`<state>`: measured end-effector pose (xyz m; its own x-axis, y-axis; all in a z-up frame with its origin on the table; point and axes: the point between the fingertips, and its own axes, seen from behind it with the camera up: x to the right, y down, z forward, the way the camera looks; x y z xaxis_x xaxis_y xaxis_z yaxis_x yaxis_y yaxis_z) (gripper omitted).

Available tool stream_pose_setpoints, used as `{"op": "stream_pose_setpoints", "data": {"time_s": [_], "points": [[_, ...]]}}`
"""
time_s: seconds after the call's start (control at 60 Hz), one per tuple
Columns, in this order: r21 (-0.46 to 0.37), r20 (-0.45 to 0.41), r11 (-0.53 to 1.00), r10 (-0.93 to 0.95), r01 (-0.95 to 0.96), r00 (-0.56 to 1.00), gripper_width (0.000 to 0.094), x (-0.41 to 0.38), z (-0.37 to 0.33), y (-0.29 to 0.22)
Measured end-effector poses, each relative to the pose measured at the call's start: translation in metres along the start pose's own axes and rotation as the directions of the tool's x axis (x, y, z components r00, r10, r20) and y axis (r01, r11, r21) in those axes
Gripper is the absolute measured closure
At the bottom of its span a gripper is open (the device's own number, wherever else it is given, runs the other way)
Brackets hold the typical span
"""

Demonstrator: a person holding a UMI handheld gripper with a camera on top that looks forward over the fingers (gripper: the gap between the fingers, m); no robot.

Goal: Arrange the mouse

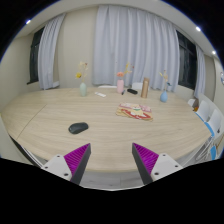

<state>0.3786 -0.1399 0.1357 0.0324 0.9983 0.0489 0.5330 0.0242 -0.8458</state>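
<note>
From the gripper view, the gripper (110, 163) hangs over the near edge of a long, pale wooden table (60, 112), its two fingers spread wide apart with nothing between them. The purple pads (76, 157) on their inner faces face each other across bare tabletop.

The mouse (78, 127), a small dark oval, lies flat on the wood ahead of the left finger and a little beyond it, well apart from both fingertips.

Farther along, near the middle of the table, sits a flat patterned item (135, 112) in reds and whites, possibly a printed mat or some packaging; it is too small to tell. Behind it stand a pink vase (121, 86) with stems, a tan upright cylinder (145, 88) and another small vase (83, 87) off to the left. White curtains (130, 45) cover the windows at the back of the room.
</note>
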Motion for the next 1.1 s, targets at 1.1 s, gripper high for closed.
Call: {"op": "stream_pose_setpoints", "data": {"time_s": [1.1], "points": [[-0.033,0.083,0.999,0.031,-0.028,0.996,0.0071,-0.206,0.151,0.019]]}}
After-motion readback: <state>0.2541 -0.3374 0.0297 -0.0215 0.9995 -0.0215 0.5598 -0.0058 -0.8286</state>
